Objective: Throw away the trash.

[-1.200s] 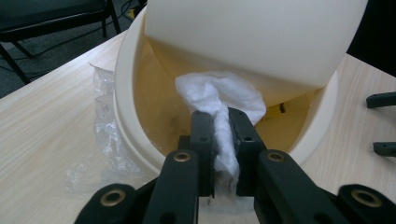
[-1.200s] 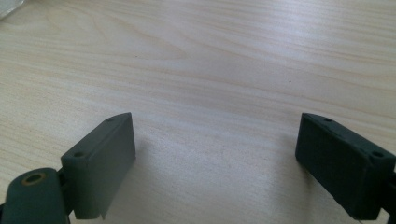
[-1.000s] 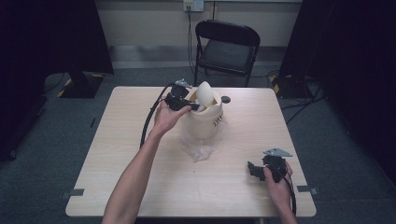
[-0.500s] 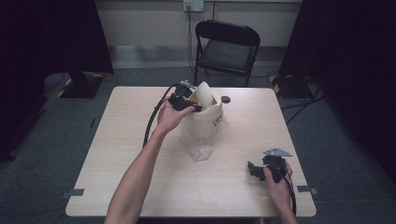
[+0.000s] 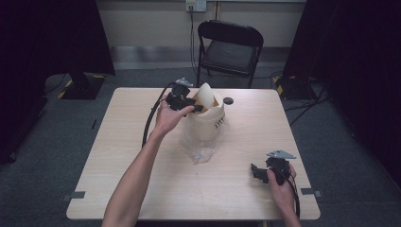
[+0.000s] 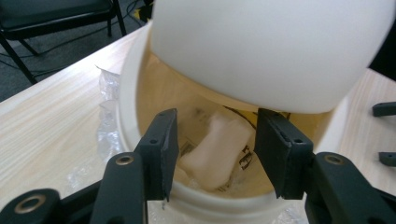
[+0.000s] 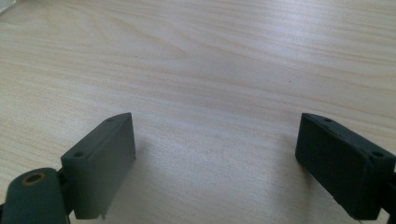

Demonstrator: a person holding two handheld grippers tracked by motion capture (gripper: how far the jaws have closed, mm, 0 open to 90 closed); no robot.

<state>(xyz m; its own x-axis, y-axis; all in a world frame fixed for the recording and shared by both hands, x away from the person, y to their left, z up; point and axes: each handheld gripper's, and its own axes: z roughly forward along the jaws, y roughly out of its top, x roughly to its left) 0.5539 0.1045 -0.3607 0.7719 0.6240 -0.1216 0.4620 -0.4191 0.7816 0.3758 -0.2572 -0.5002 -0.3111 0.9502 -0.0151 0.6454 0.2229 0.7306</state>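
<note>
A dark room with black curtains on both sides and a pale wall with a wall socket (image 5: 196, 4) at the back frames a square, light wood-grain table (image 5: 118, 142) standing on grey carpet. A black folding chair (image 5: 230, 45) stands just beyond the table's far edge, and cables run across the floor to the right of it. Strips of dark tape mark the table's near corners.

On the far half of the table, near its middle, stands a cream-coloured bin (image 5: 205, 122) with a swing lid (image 5: 206, 96) tipped up on edge; crumpled clear plastic (image 5: 201, 152) lies against the bin's near side. In the left gripper view, a pale wrapped packet (image 6: 216, 148) lies loose inside the bin, beneath the tilted lid (image 6: 271, 51).

The person's left arm reaches from the bottom edge across the table, holding the left gripper (image 5: 191, 105) at the bin's rim. Its jaws have just been opening and now stand parted over the bin's mouth, pressing on nothing, with the packet lying below and beyond them in the bin.

At the near right corner, well apart from the bin, the right gripper (image 5: 255, 171) rests low over the bare wood in the person's right hand; its jaws stand wide apart with nothing between them.

A small dark round object (image 5: 228, 100) sits on the table just to the right of the bin.
</note>
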